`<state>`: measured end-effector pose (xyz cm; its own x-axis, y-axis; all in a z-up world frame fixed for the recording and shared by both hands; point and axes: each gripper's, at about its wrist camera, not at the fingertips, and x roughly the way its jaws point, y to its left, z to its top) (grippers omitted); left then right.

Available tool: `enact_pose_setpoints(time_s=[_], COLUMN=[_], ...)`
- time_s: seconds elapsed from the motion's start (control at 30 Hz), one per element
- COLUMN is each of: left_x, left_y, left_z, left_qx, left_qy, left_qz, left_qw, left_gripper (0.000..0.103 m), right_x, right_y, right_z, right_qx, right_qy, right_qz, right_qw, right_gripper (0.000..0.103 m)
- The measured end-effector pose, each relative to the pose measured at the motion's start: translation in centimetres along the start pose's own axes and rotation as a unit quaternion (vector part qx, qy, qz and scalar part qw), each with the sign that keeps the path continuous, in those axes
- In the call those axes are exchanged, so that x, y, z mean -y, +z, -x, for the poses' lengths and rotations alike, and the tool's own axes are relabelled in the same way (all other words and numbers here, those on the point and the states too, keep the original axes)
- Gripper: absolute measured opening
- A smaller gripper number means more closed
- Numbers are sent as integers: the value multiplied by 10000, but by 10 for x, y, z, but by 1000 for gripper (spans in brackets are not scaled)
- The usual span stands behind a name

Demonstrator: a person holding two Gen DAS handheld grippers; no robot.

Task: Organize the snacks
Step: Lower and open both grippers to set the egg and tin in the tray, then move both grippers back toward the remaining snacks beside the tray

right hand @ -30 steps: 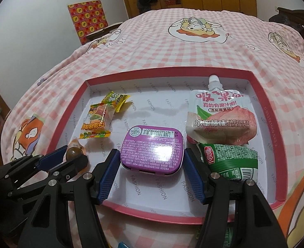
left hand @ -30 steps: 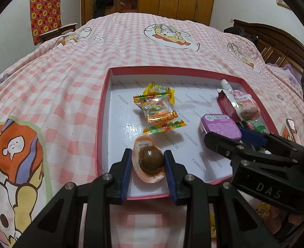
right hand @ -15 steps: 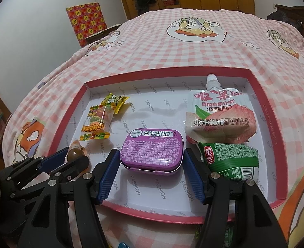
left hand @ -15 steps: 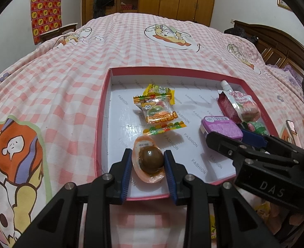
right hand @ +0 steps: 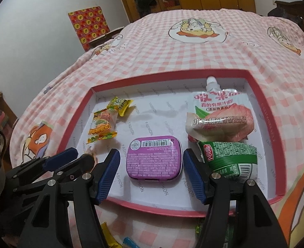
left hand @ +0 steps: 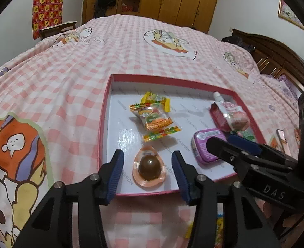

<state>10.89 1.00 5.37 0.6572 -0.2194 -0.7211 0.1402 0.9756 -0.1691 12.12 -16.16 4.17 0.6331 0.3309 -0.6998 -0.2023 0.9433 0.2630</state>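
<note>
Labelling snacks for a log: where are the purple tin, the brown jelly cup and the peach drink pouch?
purple tin (right hand: 154,159), right wrist view, middle of its label.
brown jelly cup (left hand: 149,166), left wrist view, its brown dome.
peach drink pouch (right hand: 220,115), right wrist view, printed front.

A pink checked bedspread (left hand: 114,47) lies before wooden wardrobes (left hand: 172,2).

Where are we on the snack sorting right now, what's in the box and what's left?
Already in the red box: gummy packets, peach jelly pouch, green packet, purple tin and jelly cup. In hand: nothing; the left gripper is open around the cup, the right gripper open around the tin. Left: a few wrappers on the bedspread in front of the box.
</note>
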Motion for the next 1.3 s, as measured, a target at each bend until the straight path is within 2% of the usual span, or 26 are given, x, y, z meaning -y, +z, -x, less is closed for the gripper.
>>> enact_pose_setpoints(time_s=[0.3,0.77,1.3], left_x=[2,17,44], left_y=[-7,-32,-60], left_z=[22,52,35], left_qx=[32,29,-397], left_qy=[-152,-321,-404], left_qz=[69,-36,-359], left_qw=[9999,9995,9978], left_gripper=[60,61,61], right_x=[-5,-1,23], right_y=[-5,-28,-65], right_z=[23,62,86], right_qx=[215,233,137], right_qy=[171,265,135], right_qz=[42,105,-120], right_qw=[9996,9993,9997], right_gripper=[70,70,70])
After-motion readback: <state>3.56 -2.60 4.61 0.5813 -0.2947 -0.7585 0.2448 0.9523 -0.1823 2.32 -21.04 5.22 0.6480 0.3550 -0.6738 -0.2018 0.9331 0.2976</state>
